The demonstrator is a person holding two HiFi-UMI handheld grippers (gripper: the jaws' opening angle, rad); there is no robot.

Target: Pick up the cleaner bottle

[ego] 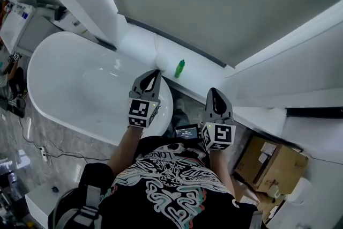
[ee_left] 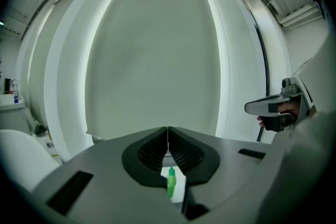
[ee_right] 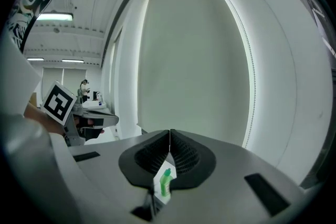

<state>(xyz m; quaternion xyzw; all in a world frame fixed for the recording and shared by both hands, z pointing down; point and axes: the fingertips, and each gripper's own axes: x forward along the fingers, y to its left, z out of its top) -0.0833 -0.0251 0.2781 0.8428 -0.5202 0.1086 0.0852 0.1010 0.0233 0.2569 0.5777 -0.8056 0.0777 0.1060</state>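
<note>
A small green cleaner bottle [ego: 179, 68] stands upright on the white ledge [ego: 203, 75] below the window blind. My left gripper [ego: 156, 73] hangs over the bathtub's near rim, short of the bottle and a little to its left, jaws shut on nothing. Through the gap under its jaws, the left gripper view shows the bottle [ee_left: 171, 182] ahead. My right gripper [ego: 214, 92] is held to the right of the bottle and nearer to me, also shut and empty. In the right gripper view the bottle [ee_right: 165, 181] shows below the closed jaws.
A white freestanding bathtub [ego: 59, 69] fills the left side. Cardboard boxes [ego: 273, 163] sit on the floor at lower right. White window frames rise behind the ledge. Cables [ego: 37, 150] lie on the floor at left. A person stands far off in the right gripper view.
</note>
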